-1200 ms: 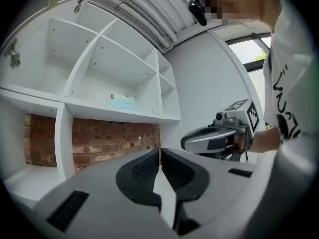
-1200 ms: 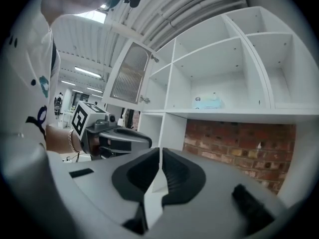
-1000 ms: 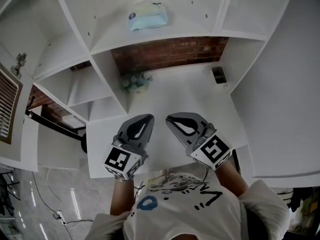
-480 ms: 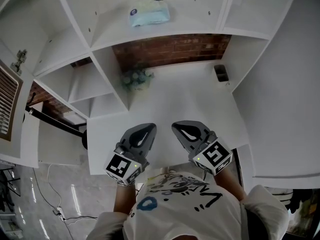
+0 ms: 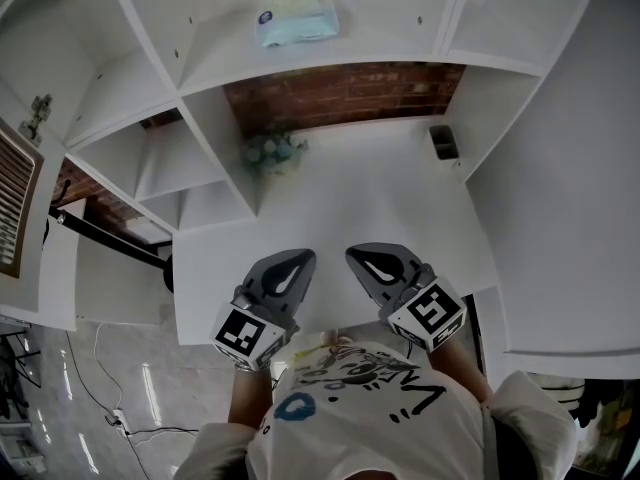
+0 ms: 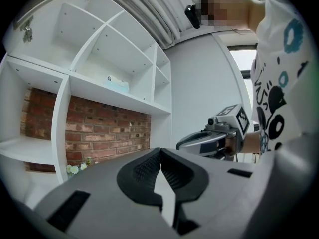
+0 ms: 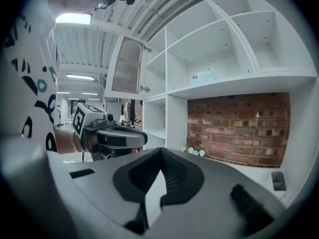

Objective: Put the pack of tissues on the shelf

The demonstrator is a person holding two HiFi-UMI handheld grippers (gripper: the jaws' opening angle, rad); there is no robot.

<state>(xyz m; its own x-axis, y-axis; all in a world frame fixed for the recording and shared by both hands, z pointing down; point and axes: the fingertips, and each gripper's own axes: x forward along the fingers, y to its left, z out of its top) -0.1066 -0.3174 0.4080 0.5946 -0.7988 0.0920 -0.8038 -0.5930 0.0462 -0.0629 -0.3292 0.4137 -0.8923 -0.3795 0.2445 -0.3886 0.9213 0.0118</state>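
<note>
The pale blue pack of tissues [image 5: 296, 17] lies on the white shelf board [image 5: 330, 63] above the brick-backed niche; it also shows as a small pack [image 6: 117, 85] in the left gripper view and up on the shelf [image 7: 203, 77] in the right gripper view. My left gripper [image 5: 301, 256] and right gripper [image 5: 352, 255] hang side by side low over the near part of the white desk [image 5: 350, 198], far below the pack. Both are shut with nothing between the jaws. The left gripper [image 6: 159, 151] and the right gripper [image 7: 160, 151] each have their jaws pressed together.
A small bunch of pale flowers [image 5: 270, 153] stands at the back left of the desk by a shelf upright. A small dark cup [image 5: 441, 142] sits at the back right. Brick wall [image 5: 340, 93] backs the niche. A louvred cabinet door [image 5: 15, 203] hangs open at far left.
Both grippers have drawn back toward my body and sunk lower over the desk. The tissue pack stays on the shelf.
</note>
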